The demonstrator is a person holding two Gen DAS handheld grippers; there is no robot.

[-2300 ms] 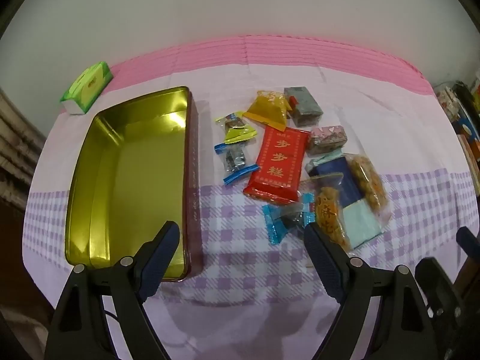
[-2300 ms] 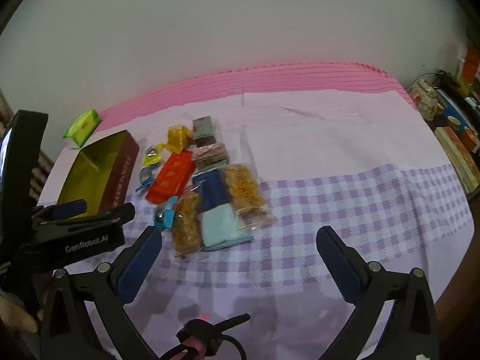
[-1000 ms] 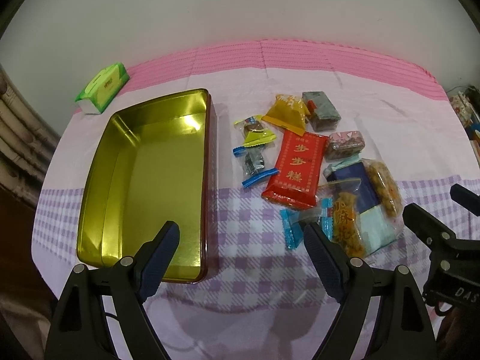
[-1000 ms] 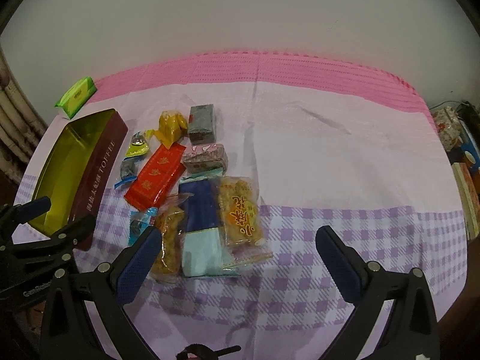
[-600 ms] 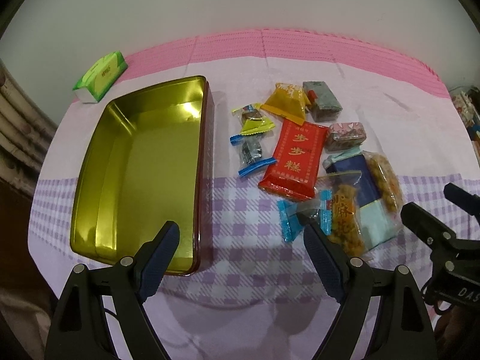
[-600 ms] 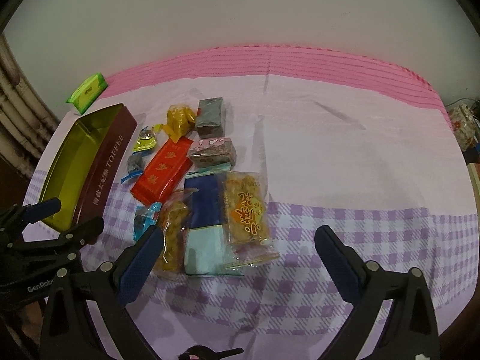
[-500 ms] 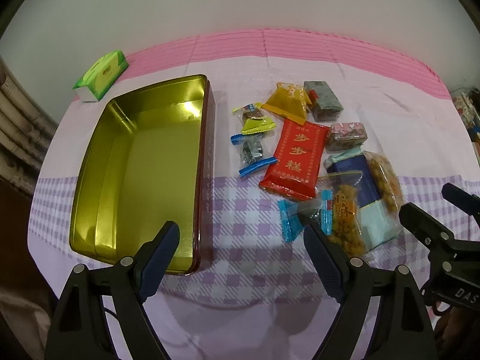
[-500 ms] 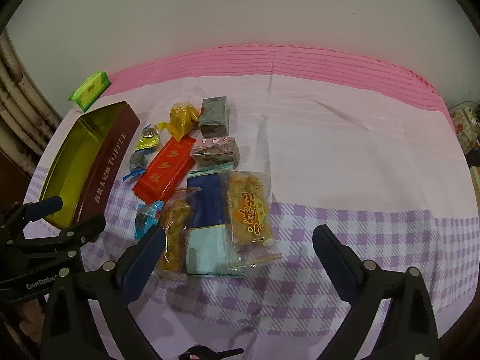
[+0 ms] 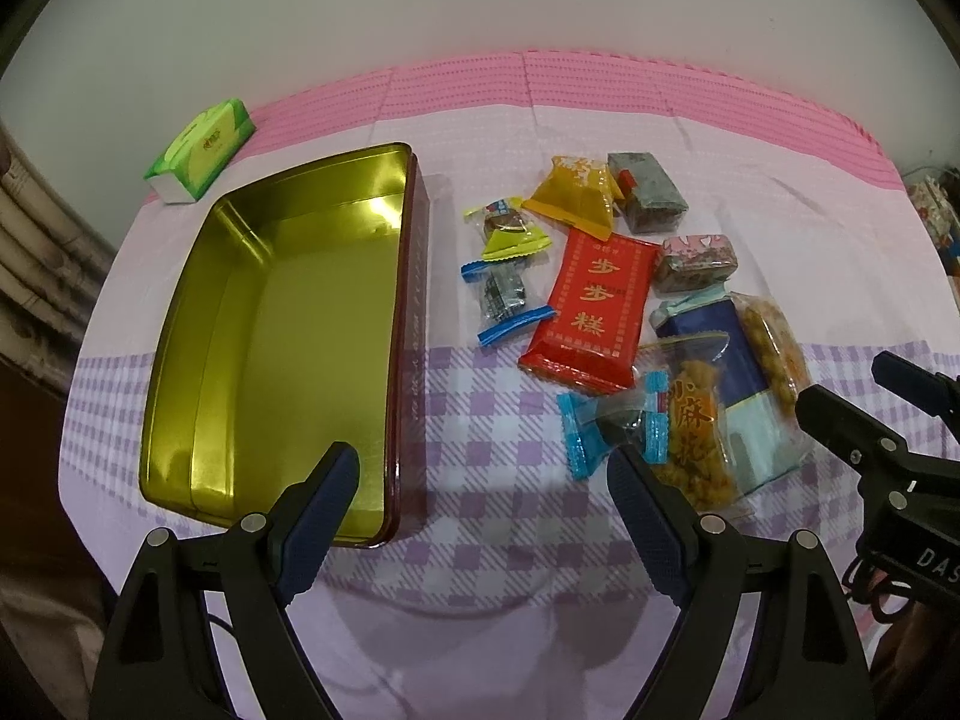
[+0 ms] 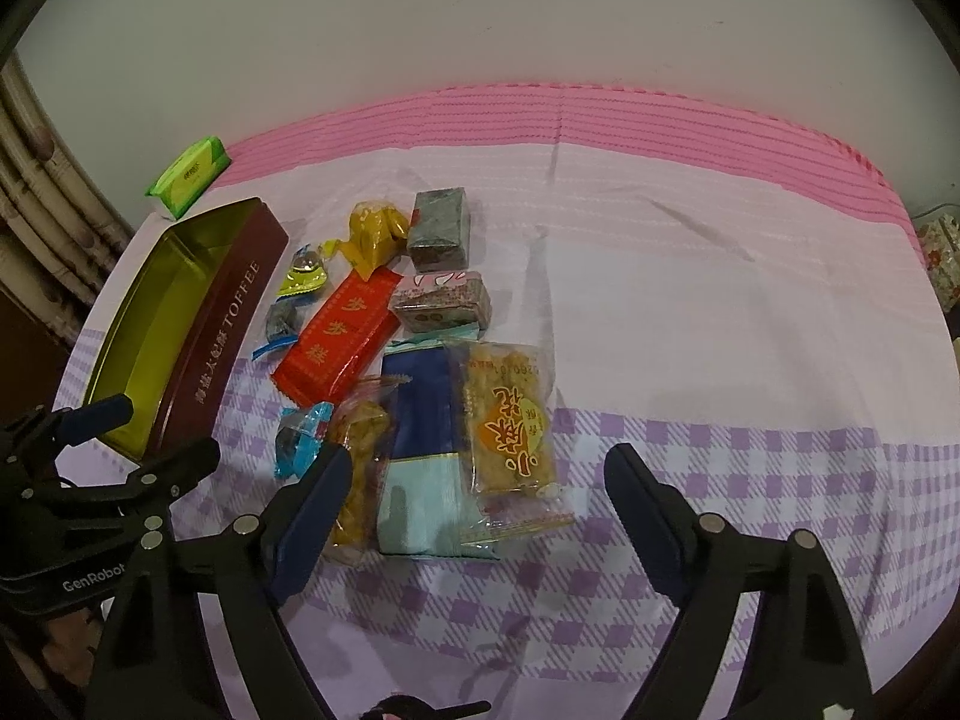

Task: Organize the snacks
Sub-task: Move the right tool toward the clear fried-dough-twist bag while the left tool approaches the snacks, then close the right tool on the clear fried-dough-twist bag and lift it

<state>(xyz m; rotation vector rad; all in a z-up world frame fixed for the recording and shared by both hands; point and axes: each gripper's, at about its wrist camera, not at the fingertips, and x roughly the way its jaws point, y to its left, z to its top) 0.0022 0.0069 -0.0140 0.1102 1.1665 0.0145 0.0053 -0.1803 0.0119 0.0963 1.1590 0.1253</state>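
An empty gold toffee tin with dark red sides lies on the left of the table. To its right sits a cluster of wrapped snacks: a red packet, a yellow packet, a grey block, a pink block, a blue-and-teal pack, fried-snack bags and small candies. My left gripper is open and empty above the tin's near right corner. My right gripper is open and empty, just above the near end of the blue-and-teal pack.
A green tissue pack lies at the back left beyond the tin. The cloth is pink at the back and purple-checked at the front. Cluttered shelves stand past the table's right edge. The wall runs behind.
Both grippers have moved closer to the table and the snacks. The right gripper has come down over the near end of the snack cluster. Nothing on the table has moved.
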